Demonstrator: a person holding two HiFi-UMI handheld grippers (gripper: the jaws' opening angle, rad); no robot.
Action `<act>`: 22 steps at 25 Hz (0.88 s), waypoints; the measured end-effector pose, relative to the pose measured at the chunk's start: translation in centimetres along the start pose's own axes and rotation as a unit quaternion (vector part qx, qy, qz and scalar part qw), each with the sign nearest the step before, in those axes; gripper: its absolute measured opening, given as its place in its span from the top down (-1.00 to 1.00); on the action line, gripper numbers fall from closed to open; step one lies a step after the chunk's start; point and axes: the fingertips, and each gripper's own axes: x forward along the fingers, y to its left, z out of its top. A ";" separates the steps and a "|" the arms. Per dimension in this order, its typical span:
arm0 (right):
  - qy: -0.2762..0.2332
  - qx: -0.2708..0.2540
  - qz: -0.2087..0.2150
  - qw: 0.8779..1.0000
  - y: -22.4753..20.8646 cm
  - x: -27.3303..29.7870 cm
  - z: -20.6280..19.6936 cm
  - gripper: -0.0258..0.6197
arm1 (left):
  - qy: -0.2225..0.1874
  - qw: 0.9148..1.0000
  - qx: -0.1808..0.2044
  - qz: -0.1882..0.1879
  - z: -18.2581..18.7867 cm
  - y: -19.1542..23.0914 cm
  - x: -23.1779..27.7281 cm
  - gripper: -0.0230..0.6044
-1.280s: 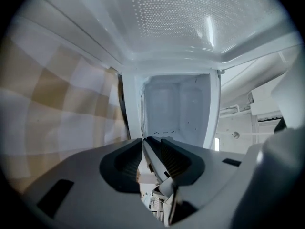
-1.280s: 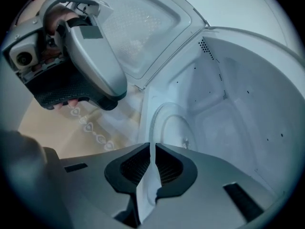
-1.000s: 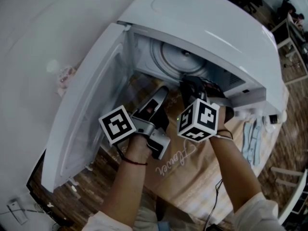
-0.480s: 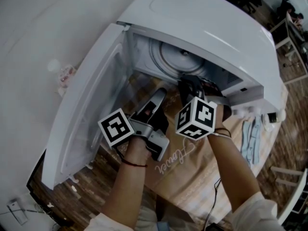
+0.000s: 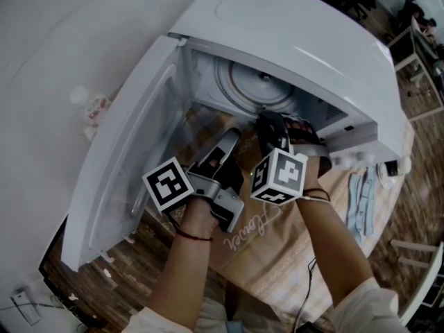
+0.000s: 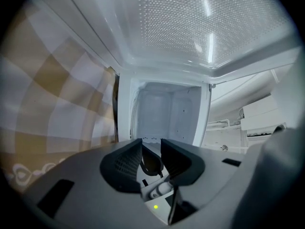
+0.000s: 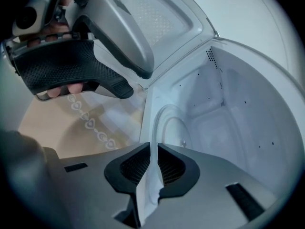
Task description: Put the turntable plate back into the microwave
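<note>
The white microwave (image 5: 298, 33) lies open, its door (image 5: 132, 165) swung out to the left. The round glass turntable plate (image 5: 250, 85) is inside the cavity, flat on its floor. My right gripper (image 5: 274, 120) reaches in at the cavity mouth and is shut on the plate's near rim; in the right gripper view the clear plate (image 7: 167, 128) runs on from between the jaws of that gripper (image 7: 153, 159). My left gripper (image 5: 232, 136) hovers just left of it before the opening. In its own view the left gripper (image 6: 151, 151) is open and holds nothing.
A beige checked cloth (image 5: 270, 234) with heart print lies under the microwave on a wooden table (image 5: 132, 262). A pale blue cloth (image 5: 361, 200) lies at the right. The door's mesh window (image 6: 190, 23) is close above the left gripper.
The right gripper's marker cube has shifted slightly left and toward me. The left gripper and the plate have barely moved.
</note>
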 end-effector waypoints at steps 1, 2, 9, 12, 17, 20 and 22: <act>-0.001 -0.004 -0.001 1.000 0.1 -0.1 0.1 0.75 | 0.002 1.000 0.001 0.001 -0.1 0.0 0.0 0.56; -0.003 -0.005 -0.003 1.000 0.2 -0.3 0.2 0.75 | 0.004 1.000 0.003 0.002 -0.2 0.1 -0.1 0.56; -0.042 0.075 -0.018 0.996 -1.0 -2.6 0.6 0.75 | 0.032 0.997 0.066 0.030 -1.2 0.7 -0.5 0.59; -0.046 0.086 -0.022 0.995 -1.0 -3.2 0.5 0.75 | 0.038 0.995 0.088 0.041 -1.4 1.1 -0.5 0.65; -0.060 0.135 -0.024 0.989 -1.3 -4.5 0.2 0.75 | 0.057 0.983 0.167 0.049 -2.3 1.0 -0.3 0.85; -0.080 0.187 -0.021 0.979 -1.5 -5.5 0.3 0.75 | 0.066 0.973 0.219 0.037 -3.1 0.3 0.0 0.87; -0.099 0.229 -0.018 0.968 -1.7 -6.3 0.4 0.75 | 0.068 0.966 0.248 0.030 -3.5 -0.2 0.0 0.87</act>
